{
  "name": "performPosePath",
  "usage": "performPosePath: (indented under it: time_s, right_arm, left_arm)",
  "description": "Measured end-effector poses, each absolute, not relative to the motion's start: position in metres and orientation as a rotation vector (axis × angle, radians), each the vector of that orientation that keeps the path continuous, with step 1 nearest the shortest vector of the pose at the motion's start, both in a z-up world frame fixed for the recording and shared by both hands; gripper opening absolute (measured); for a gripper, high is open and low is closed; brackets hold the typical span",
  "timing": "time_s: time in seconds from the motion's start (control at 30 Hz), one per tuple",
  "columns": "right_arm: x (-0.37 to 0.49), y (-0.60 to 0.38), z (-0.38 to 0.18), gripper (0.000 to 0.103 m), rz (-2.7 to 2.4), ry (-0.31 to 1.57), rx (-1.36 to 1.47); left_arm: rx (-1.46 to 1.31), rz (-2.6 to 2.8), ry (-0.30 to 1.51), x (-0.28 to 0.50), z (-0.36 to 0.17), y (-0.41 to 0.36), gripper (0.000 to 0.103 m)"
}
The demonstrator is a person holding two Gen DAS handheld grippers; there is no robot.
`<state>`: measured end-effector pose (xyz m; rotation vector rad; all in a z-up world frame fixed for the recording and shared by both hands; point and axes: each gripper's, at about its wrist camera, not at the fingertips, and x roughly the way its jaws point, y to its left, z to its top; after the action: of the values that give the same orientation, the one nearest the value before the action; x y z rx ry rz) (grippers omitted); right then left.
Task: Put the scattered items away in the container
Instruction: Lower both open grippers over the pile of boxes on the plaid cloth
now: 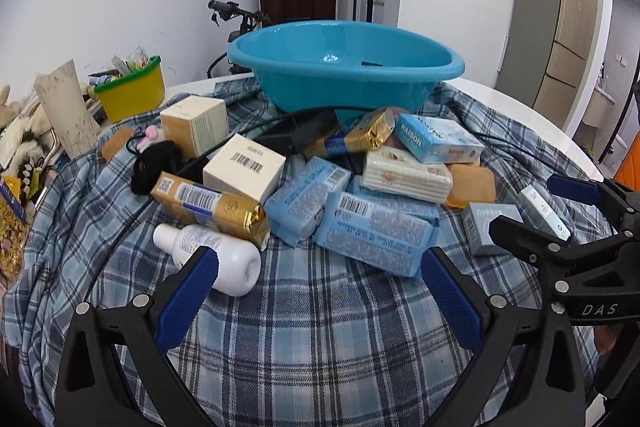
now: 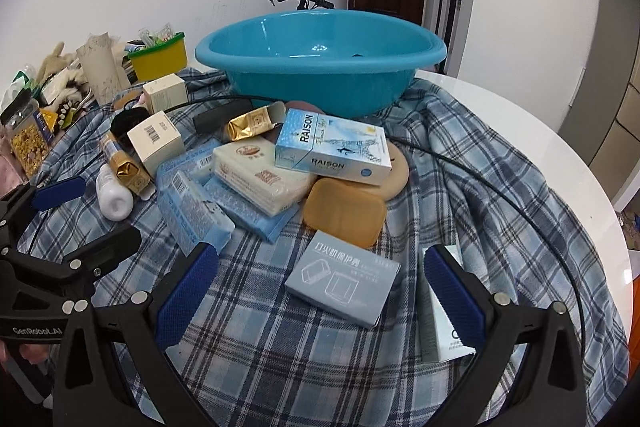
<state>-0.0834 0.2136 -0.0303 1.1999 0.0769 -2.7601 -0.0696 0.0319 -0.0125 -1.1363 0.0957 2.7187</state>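
Observation:
A blue plastic basin (image 1: 344,67) (image 2: 320,55) stands at the back of a plaid cloth. In front of it lies a pile: gold soap packs (image 1: 212,207), blue wrapped packs (image 1: 372,231), cream boxes (image 1: 244,167), a RAISON box (image 2: 332,147), an orange soap bar (image 2: 344,213), a white bottle (image 1: 212,255). My left gripper (image 1: 316,287) is open and empty, just short of the bottle and blue packs. My right gripper (image 2: 320,283) is open, with a grey-blue flat box (image 2: 344,279) lying between its fingers and a white-green box (image 2: 444,311) by the right finger.
A yellow tub with a green rim (image 1: 132,91), a crumpled cup (image 1: 68,107) and soft toys sit at the left. A black cable (image 2: 520,187) runs across the cloth. The white table edge (image 2: 540,131) curves at the right. A bicycle stands behind the basin.

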Motion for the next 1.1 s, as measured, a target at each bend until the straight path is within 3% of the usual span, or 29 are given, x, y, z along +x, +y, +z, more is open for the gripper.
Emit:
performPosePath:
  time_s: [0.53,1.1]
  right_arm:
    - [-0.088,0.224,-0.051,0.102,-2.696,0.11,1.275]
    - [-0.088,0.23,-0.059,0.102,-2.652,0.17,1.286]
  left_arm:
    - [-1.208,2.617,0.157,-0.091,-0.023,0.034,0.103]
    - [-1.249,2.443,0.387,-0.117,-0.046,0.08,0.103]
